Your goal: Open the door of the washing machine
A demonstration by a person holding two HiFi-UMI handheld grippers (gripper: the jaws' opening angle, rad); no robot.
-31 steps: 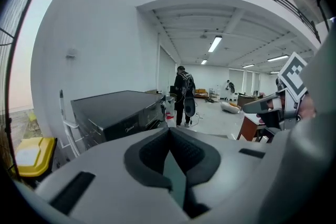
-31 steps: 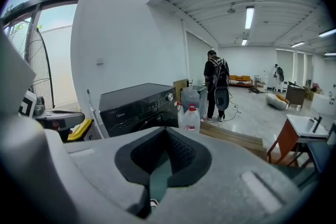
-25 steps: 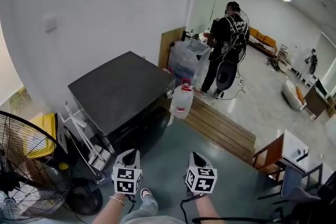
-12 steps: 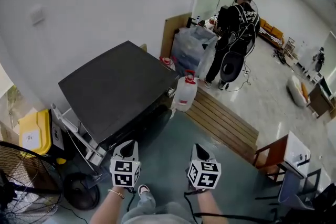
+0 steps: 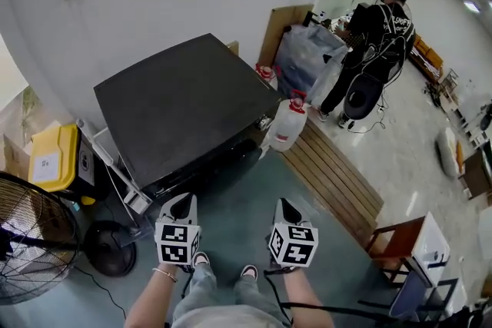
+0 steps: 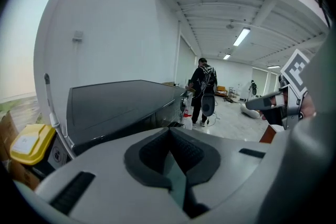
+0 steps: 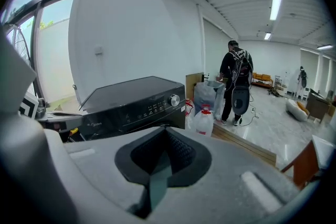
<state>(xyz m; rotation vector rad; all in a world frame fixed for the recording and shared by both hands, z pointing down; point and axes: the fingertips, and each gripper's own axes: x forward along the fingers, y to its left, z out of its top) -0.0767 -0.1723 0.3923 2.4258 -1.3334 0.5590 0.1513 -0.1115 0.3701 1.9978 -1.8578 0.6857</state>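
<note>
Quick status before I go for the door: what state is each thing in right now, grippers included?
left gripper: shut, empty.
right gripper: shut, empty.
washing machine: looks closed, nothing swung out; its front is mostly hidden.
water jug: upright, red cap on, beside the machine.
fan: standing; cannot tell whether it is spinning.

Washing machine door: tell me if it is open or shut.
Shut, it seems: in the head view no door swings out from the front of the washing machine. The door itself barely shows.
</note>
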